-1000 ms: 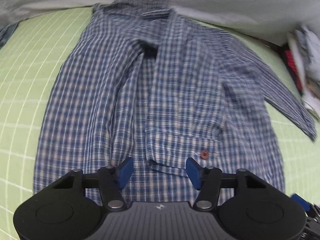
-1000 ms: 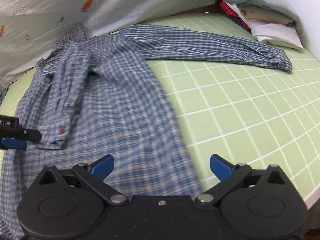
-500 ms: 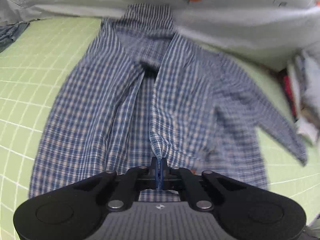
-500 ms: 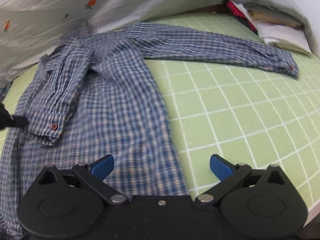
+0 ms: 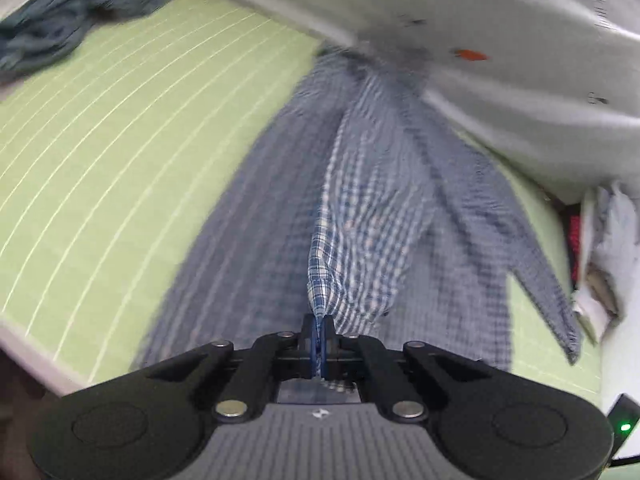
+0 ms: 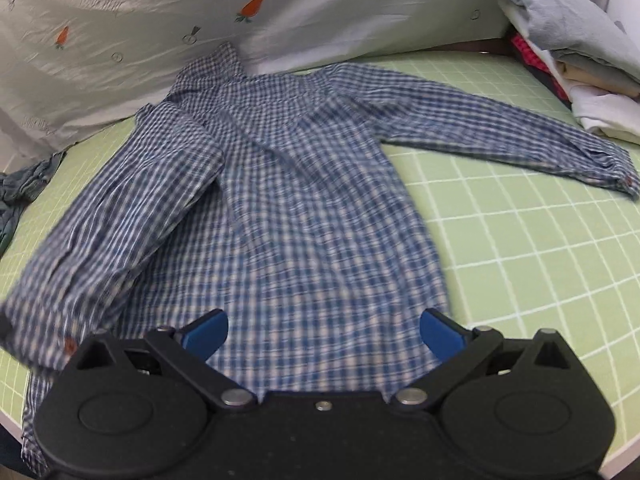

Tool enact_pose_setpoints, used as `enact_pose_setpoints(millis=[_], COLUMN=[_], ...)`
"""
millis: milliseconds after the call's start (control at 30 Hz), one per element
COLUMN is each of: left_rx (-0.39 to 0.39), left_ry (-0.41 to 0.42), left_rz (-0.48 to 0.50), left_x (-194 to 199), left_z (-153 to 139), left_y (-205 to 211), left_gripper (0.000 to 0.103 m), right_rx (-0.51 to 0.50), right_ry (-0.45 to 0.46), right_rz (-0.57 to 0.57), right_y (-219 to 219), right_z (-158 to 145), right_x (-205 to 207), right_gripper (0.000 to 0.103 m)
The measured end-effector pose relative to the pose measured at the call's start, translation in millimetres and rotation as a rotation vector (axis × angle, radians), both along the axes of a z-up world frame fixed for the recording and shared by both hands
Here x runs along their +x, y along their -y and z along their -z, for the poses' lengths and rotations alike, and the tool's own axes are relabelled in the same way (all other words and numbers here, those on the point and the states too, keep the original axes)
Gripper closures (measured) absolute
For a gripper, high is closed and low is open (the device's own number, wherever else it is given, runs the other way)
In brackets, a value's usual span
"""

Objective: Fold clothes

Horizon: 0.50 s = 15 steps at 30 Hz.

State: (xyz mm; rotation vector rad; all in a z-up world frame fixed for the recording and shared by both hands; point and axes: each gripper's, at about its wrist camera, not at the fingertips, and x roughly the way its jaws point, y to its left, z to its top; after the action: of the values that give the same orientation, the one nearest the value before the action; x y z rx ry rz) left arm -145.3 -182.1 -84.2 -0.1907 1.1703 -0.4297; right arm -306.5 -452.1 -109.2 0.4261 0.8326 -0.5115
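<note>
Left wrist view: far left, a crumpled dark-teal garment lies on the green gridded mat. To its right my left hand-held gripper is clamped tight on the cuff end of the plaid shirt's left sleeve, which rises from the blue pads as a taut ridge over the shirt body. Frame badly motion-blurred; I can't make out the collar. Right wrist view: the plaid shirt lies flat on the mat, collar toward the carrot-print sheet at the back, hem near my camera. At left, the held sleeve drapes across the shirt's left side, its cuff at the frame's lower left. Centre, my right hand-held gripper hovers over the hem with jaws spread wide, nothing between them. At right, the other sleeve stretches out flat across the mat, its cuff near a stack of folded laundry. Handling judgement: thin woven cotton, light and limp, sags wherever unsupported, not slippery; a pinch holds it. Best grips are doubled edges: cuffs, hem corners, shoulder seams. The outstretched cuff looks the next place to take hold.
</note>
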Motion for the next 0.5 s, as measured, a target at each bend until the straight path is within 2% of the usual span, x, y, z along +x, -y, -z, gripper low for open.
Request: enact_pose_setpoints(millis=[133,333,433,500], left_rx=[0.022,0.049,0.060,0.068], left_ry=[-0.050,-0.074,-0.064,-0.053], left_rz=[-0.020,0.031,0.060,0.081], left_x=[6.7,17.4,22.3,25.3], left_z=[30.6,67.5,59.1,52.0], left_y=[-15.4,-15.2,-12.4,-10.5], left_gripper=[0.102,0.100,0.097,0.085], right_rx=[-0.021,-0.030,-0.033,-0.023], right_ry=[-0.050,-0.088,-0.096,-0.084], right_rz=[-0.021,0.016,0.031,0.034], right_y=[-12.5,-16.2,-17.1,-15.5], right_z=[7.8,14.2,13.0,7.0], right_x=[5.9,4.6,4.0,0.3], right_gripper=[0.000,0.000,0.000,0.000])
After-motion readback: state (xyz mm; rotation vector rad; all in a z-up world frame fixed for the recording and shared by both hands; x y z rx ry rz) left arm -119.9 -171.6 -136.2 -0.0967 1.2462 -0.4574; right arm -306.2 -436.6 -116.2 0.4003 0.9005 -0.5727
